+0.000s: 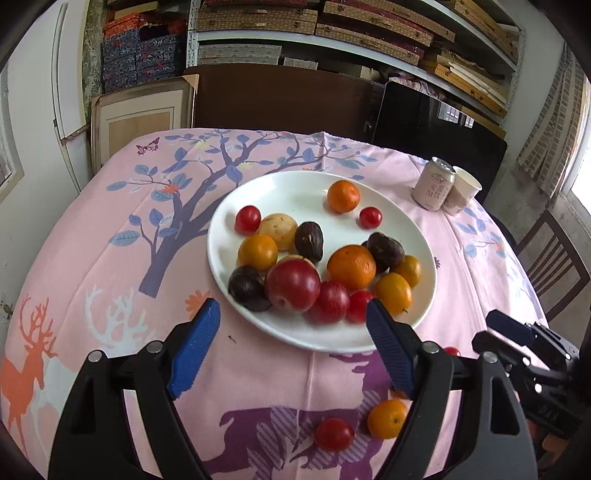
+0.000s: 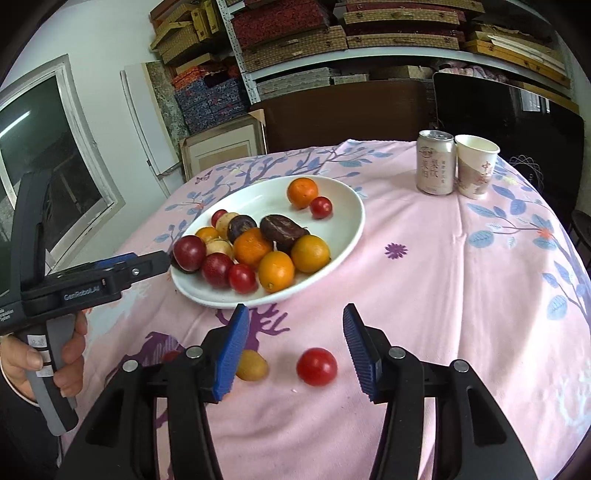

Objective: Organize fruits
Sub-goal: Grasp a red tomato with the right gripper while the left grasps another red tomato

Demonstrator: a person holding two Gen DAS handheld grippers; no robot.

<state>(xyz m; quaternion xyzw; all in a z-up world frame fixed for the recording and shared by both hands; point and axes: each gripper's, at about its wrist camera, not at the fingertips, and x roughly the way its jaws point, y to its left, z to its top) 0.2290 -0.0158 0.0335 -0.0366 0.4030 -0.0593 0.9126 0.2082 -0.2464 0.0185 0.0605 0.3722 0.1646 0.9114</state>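
Shelves of stacked boxes line the white-walled room behind a pink-clothed table, window alongside.

table w/ pink cloth | white plate | can | cup | loose tomato, kumquat

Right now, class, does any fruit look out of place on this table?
Yes. A cherry tomato and a small orange fruit lie loose on the pink tablecloth, in front of the white plate that holds the other fruit.
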